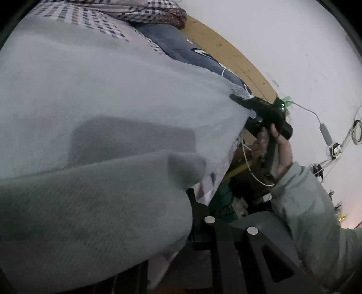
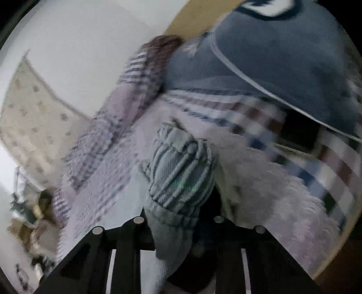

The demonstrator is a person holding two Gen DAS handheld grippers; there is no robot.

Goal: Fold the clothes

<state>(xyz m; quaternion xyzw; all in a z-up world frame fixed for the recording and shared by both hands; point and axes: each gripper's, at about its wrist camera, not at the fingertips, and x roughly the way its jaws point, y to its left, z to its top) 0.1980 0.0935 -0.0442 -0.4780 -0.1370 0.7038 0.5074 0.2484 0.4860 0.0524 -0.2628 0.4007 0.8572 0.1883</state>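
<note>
Here the pale grey-green knitted garment (image 1: 101, 95) hangs stretched above the bed: right claw (image 1: 245, 105), at three o'clock, clamps one edge; left claw's (image 1: 217, 199) jaws hidden, state untellable. The ribbed cuff (image 2: 181, 167) could slip free under tension.

Pale knit garment (image 1: 95, 95) hides left hand-held gripper's fingers.

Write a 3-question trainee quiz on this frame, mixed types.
1. True or false: the right gripper grips an edge of the pale grey garment.
2. In the right wrist view, what sits between the fingers? A) ribbed cuff B) hanger C) sock
3. What pattern is on the bed cover?

Key: 1 true; 2 A; 3 checked.
</note>
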